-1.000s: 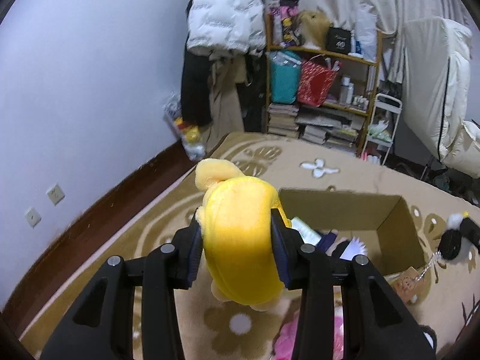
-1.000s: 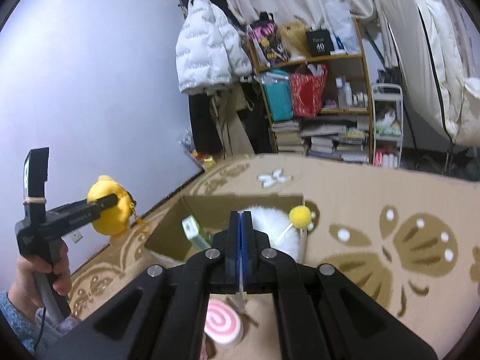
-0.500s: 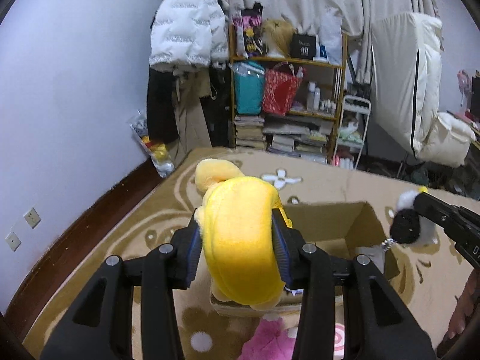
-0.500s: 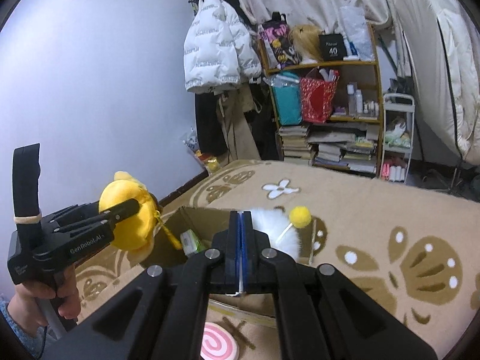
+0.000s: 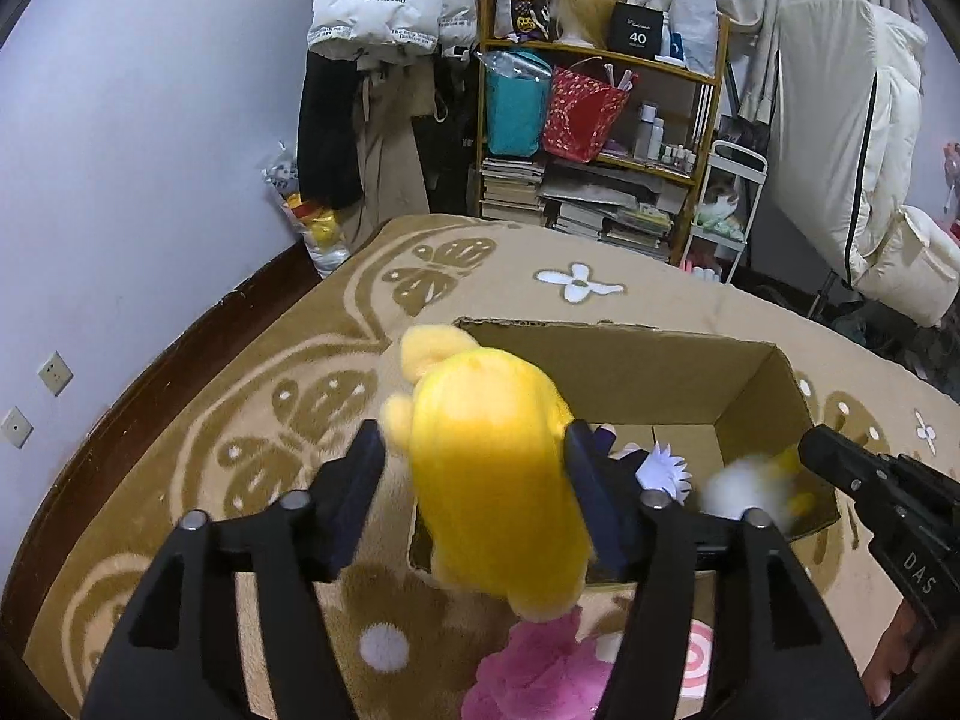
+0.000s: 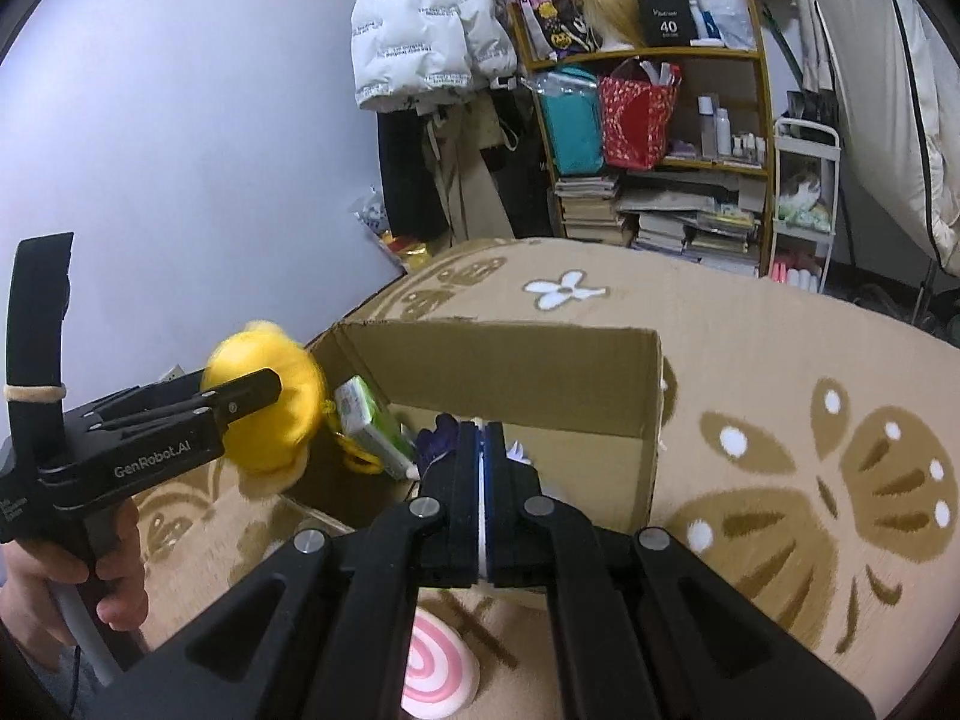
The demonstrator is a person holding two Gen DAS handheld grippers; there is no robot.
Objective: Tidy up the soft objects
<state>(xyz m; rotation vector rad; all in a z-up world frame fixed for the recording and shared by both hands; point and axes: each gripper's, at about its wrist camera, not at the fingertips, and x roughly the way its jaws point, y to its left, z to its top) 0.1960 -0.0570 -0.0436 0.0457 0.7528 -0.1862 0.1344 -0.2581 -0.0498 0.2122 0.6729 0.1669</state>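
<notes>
My left gripper (image 5: 474, 450) has its jaws spread wider than the yellow plush toy (image 5: 498, 480), which sits between them over the near left corner of the open cardboard box (image 5: 600, 354); a gap shows at the left pad. In the right wrist view the yellow plush (image 6: 270, 414) is blurred beside the box (image 6: 510, 372). My right gripper (image 6: 482, 438) has its jaws closed over the box, with a thin white strip between the pads. A blurred white and yellow fluffy toy (image 5: 750, 489) lies in the box below the right gripper (image 5: 840, 462).
In the box lie a green packet (image 6: 366, 420) and a purple and white item (image 5: 660, 468). A pink plush (image 5: 540, 672) and a pink swirl cushion (image 6: 432, 666) lie on the patterned rug (image 6: 780, 420) in front. A cluttered shelf (image 5: 600, 132) and hung coats stand behind.
My left gripper has opened around the yellow plush over the box. The white fluffy toy has left my right gripper's tips and dropped into the box. Both grippers came closer to the box.
</notes>
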